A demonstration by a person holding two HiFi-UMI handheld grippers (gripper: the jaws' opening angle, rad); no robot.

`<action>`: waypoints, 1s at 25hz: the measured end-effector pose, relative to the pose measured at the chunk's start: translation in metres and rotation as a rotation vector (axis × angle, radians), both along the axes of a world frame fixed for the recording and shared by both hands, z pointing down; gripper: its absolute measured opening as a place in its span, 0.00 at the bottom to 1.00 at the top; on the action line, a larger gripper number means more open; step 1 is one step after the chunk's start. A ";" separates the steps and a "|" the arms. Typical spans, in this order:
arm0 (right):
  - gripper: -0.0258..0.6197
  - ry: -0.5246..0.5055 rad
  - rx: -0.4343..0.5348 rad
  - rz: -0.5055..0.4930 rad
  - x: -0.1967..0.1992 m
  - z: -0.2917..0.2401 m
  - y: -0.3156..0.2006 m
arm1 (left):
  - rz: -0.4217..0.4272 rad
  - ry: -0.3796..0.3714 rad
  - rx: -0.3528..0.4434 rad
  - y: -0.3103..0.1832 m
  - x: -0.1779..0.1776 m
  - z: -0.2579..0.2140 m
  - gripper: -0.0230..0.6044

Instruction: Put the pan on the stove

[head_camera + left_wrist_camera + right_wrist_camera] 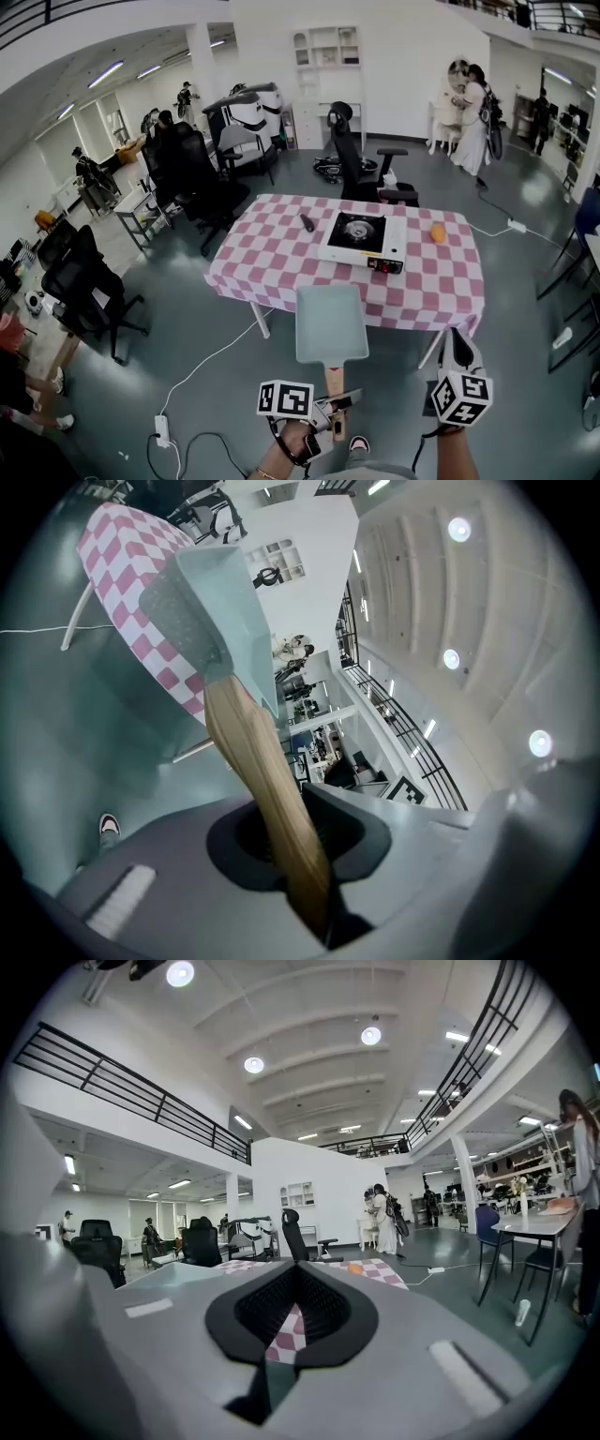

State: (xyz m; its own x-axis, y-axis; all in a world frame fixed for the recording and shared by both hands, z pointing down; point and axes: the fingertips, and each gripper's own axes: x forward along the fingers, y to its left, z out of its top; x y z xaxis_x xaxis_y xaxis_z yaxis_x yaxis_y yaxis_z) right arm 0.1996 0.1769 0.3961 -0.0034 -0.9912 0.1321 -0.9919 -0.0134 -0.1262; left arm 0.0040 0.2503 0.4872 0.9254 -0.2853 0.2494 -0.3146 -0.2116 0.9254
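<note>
At 6 o'clock in the head view, the left claw [335, 405] is clenched on the pan's wooden handle [335, 382]. Its own view shows the pads pressed on that handle. The pan [331, 323] (pale green, square) is held out flat toward 12 o'clock, in the air and off the stove. Its far rim is seen against the near edge of the checked cloth.

At 4 o'clock from the pan, the right claw [456, 337] is released and empty. Its jaws stand a narrow way apart, and the checked cloth shows through the gap.

Farther out is the tabletop [272, 258] under a pink-and-white cloth. The stove [364, 239], white with a black burner, sits on it at 1 o'clock from the pan and well apart from it. A small orange thing [438, 233] lies at 3 o'clock from the stove, and a small dark object [307, 222] lies at 10 o'clock from it. A black office chair [361, 159] stands beyond the tabletop at 12 o'clock.
</note>
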 end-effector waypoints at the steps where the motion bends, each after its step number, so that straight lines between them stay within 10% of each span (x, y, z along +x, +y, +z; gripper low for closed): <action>1: 0.05 -0.001 -0.001 -0.005 0.003 0.000 -0.009 | -0.004 0.000 0.002 -0.008 0.003 -0.001 0.11; 25: 0.05 -0.047 -0.049 0.010 0.076 0.029 -0.151 | -0.051 -0.014 0.009 -0.163 0.053 -0.006 0.11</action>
State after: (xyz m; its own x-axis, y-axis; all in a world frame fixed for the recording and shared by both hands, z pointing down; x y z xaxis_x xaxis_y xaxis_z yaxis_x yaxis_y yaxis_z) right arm 0.2756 0.0256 0.4255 -0.0008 -0.9836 0.1802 -0.9847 -0.0306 -0.1716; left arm 0.0572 0.0870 0.4812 0.9060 -0.3345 0.2592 -0.3380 -0.2033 0.9189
